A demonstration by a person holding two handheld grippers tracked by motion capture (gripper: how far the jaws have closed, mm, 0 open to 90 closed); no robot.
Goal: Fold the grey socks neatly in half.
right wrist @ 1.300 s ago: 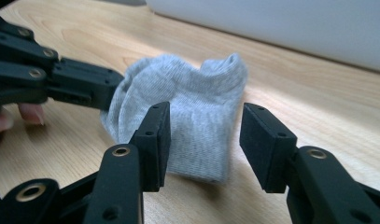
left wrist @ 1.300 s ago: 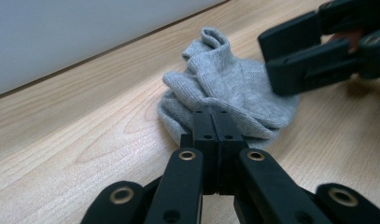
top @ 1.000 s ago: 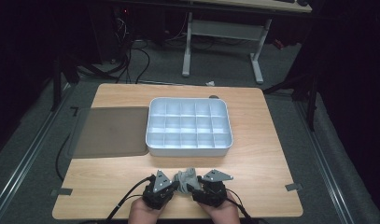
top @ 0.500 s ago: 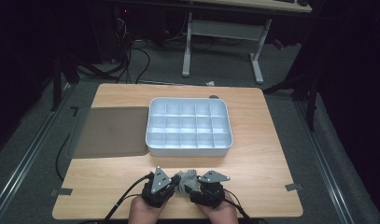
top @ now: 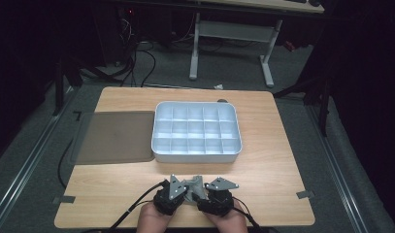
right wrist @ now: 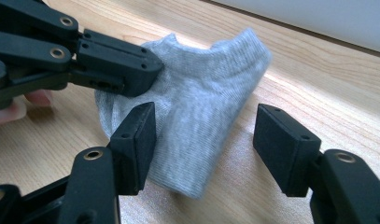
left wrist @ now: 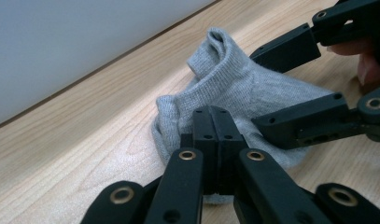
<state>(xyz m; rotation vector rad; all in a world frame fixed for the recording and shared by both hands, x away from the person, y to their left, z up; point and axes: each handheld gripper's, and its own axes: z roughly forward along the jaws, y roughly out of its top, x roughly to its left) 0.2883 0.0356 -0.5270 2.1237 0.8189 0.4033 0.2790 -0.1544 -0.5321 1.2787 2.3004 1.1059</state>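
Grey sock [top: 195, 187] lies bunched on the wooden desk [top: 272, 165] near its front edge, in front of the white compartment tray [top: 197, 154] and apart from it, between the two grippers. Left gripper [left wrist: 217, 122] has its fingers [left wrist: 204, 128] pressed tight together, pinching a fold of the sock's near edge; the fabric bulges out on both sides of the fingers. Jaws just flicked slightly apart and closed again, sock between them the whole time. Right gripper [right wrist: 204, 140] has its fingers [right wrist: 134, 142] spread wide, straddling the sock's hanging end; the left finger is just beside or brushing the fabric, can't tell which, the other is clear of it, no grip. High view: both hands at the desk's front edge, grippers close together, sock between. Dark mat [top: 115, 137] sits left of the tray
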